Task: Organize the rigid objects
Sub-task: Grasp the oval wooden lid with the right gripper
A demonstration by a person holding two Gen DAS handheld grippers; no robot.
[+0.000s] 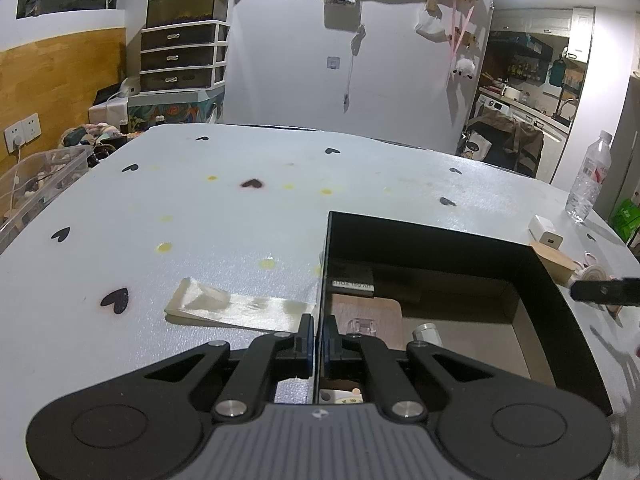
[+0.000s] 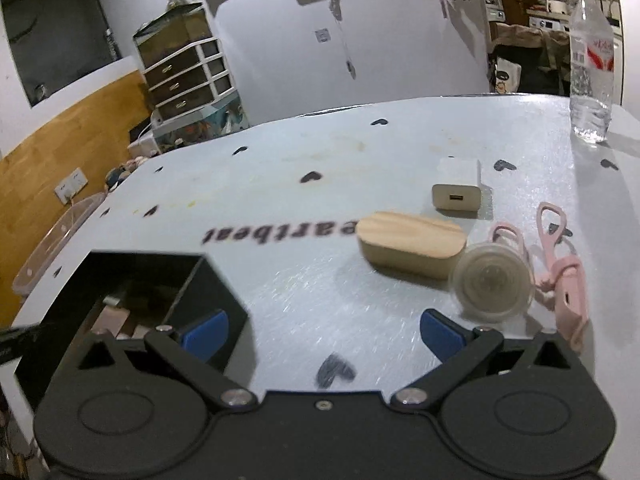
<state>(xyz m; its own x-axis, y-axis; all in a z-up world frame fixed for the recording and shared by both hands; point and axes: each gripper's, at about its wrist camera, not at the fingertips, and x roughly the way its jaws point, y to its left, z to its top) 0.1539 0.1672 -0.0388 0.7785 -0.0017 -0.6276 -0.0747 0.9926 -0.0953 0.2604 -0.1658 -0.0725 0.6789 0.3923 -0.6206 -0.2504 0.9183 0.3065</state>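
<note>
An open black box [image 1: 420, 236] stands on the pale tablecloth. My left gripper [image 1: 320, 336] is shut on its left wall, one pad on each side. Inside lie a brown card with a clear hook [image 1: 362, 326], a small silver cylinder [image 1: 426, 332] and a dark flat item. My right gripper [image 2: 322, 332] stands open over bare cloth to the right of the box [image 2: 160, 280], with nothing between its blue pads. Ahead of it lie a wooden oval block [image 2: 412, 248], a clear round container [image 2: 492, 284], a white charger [image 2: 458, 190] and a pink clip-like tool [image 2: 560, 264].
A water bottle [image 2: 592, 68] stands at the far right of the table. A clear plastic strip [image 1: 240, 308] lies left of the box. A clear storage bin [image 1: 36, 184] sits off the table's left edge. One right-gripper finger [image 1: 604, 292] shows beyond the box's right wall.
</note>
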